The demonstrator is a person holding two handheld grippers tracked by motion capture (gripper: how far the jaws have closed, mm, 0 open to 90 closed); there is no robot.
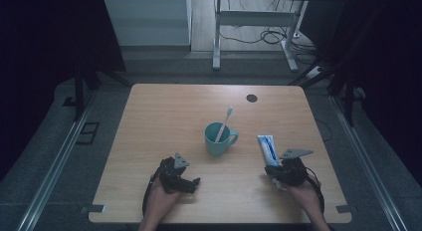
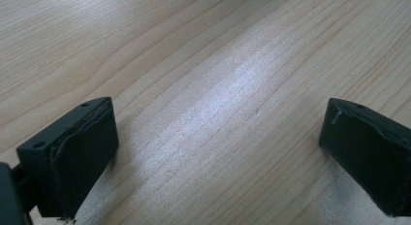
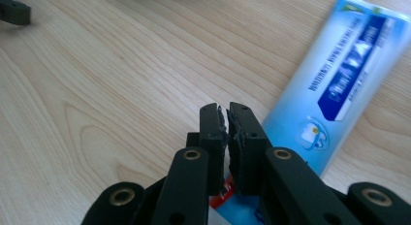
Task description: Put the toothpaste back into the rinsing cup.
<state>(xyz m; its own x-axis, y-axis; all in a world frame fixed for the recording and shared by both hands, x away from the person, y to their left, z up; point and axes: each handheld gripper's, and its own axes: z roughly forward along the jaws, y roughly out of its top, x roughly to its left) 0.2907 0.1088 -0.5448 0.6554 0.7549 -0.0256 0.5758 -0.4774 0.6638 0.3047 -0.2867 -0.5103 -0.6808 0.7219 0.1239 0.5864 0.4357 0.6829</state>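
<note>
A teal mug (image 1: 217, 141) stands mid-table with a white toothbrush (image 1: 225, 121) leaning in it. To its right a blue and white toothpaste tube (image 1: 267, 147) lies flat, pointing away from me. My right gripper (image 1: 274, 170) is at the tube's near end. In the right gripper view its jaws (image 3: 227, 108) are shut pad to pad, with nothing seen between the tips. The tube (image 3: 339, 74) runs from under them up to the right. My left gripper (image 1: 191, 183) rests near the front edge, left of the mug. It is open (image 2: 218, 113) over bare wood.
The wooden table (image 1: 149, 121) has a dark round grommet (image 1: 252, 98) near its far edge. A white desk frame (image 1: 216, 42) and cables stand on the floor beyond. Dark curtains close in both sides. Bare wood lies left of the mug.
</note>
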